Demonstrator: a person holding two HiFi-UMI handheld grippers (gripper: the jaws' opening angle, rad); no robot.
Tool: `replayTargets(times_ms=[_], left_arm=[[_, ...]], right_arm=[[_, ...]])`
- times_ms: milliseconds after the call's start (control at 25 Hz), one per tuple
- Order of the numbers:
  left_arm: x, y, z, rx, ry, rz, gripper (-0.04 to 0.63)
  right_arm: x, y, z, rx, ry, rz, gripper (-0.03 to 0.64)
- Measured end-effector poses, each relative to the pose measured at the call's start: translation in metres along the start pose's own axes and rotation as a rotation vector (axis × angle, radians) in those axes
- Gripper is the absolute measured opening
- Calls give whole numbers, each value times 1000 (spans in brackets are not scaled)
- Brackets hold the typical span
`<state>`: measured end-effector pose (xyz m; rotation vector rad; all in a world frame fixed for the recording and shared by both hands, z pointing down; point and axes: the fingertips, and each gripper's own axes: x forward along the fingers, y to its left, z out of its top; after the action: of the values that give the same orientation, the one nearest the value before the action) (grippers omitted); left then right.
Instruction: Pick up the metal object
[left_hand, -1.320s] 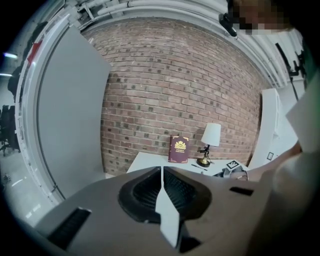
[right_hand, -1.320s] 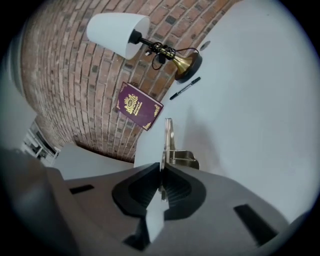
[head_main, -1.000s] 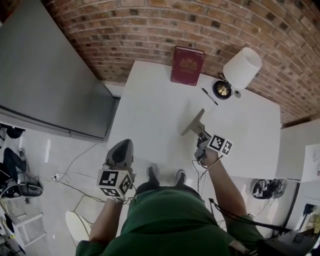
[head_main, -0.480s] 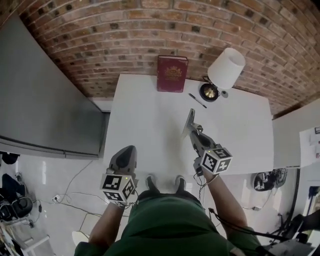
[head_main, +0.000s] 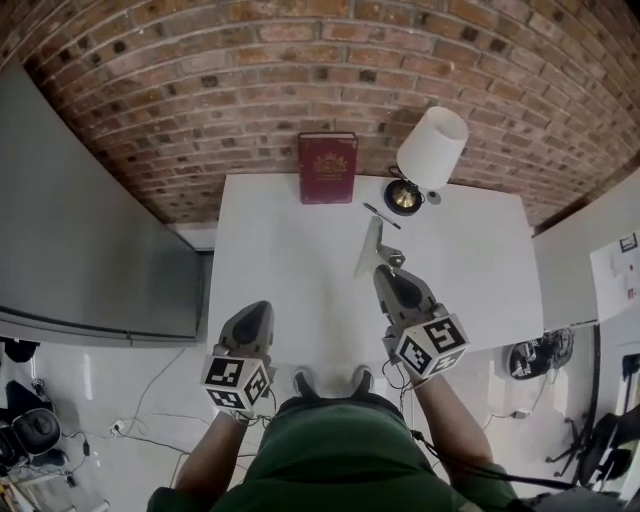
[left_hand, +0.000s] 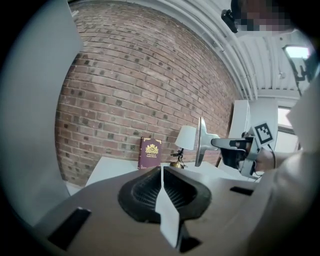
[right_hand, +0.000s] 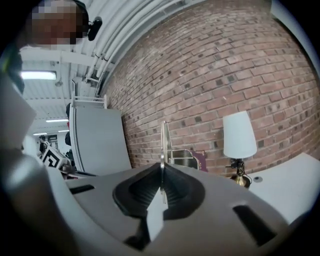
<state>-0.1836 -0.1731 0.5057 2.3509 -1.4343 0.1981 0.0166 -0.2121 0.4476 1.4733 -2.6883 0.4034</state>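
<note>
The metal object (head_main: 369, 246), a thin bent steel plate like a bookend, hangs in the air above the white table (head_main: 280, 250). My right gripper (head_main: 386, 270) is shut on its lower edge. In the right gripper view the plate (right_hand: 164, 142) stands upright and edge-on between the pads (right_hand: 161, 175). From the left gripper view the plate (left_hand: 200, 142) and the right gripper (left_hand: 216, 143) appear raised at the right. My left gripper (head_main: 254, 310) hovers at the table's front edge, shut, with nothing in it (left_hand: 162, 172).
A dark red book (head_main: 327, 167) stands against the brick wall at the table's back. Right of it are a brass lamp with a white shade (head_main: 431, 148) and a black pen (head_main: 381, 216). A grey panel (head_main: 90, 240) flanks the table on the left.
My right gripper has risen from the table with the metal plate and rolled, so the plate now stands upright. The left gripper has shifted slightly along the table's front edge.
</note>
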Motion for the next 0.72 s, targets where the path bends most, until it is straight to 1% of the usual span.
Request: replayTargets(times_ms=[160,360,720], left_arm=[[-5,2,18,-5,-41,31,14],[-11,-2,43,16,-94,59,14],[-18,-25,49,15,-122,96,14]], right_arm=[[-9,7,35,-76,-73,3,6],[-24,21,83,-216,-172,17,6],[-57,37,137,-377,-322,51,5]])
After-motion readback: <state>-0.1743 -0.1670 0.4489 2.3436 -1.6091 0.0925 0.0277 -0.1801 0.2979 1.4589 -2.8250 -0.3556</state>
